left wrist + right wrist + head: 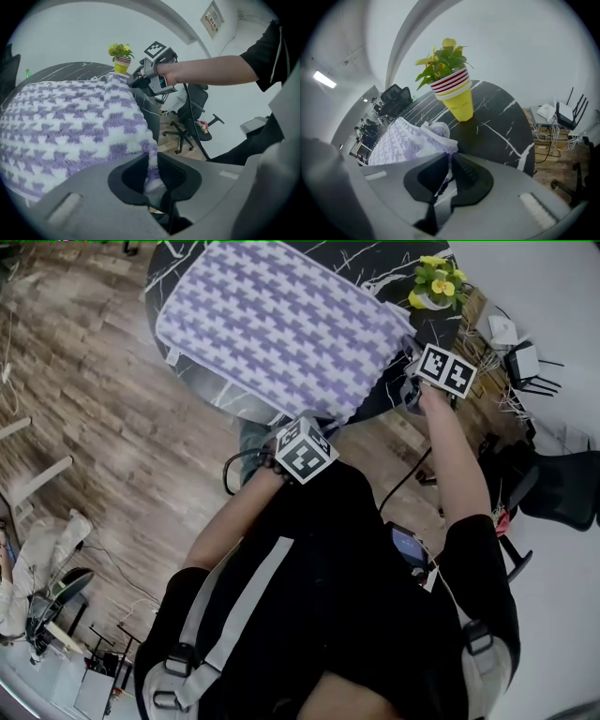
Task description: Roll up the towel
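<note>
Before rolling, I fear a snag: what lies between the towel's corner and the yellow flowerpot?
Only bare black marble tabletop, seen in the right gripper view, separates towel from flowerpot.

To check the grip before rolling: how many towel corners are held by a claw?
2. The left claw pinches the towel's corner nearest the person; right claw, the one by the plant. Others lie free.

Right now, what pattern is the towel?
The towel is a purple-and-white zigzag check; head view shows it best.
</note>
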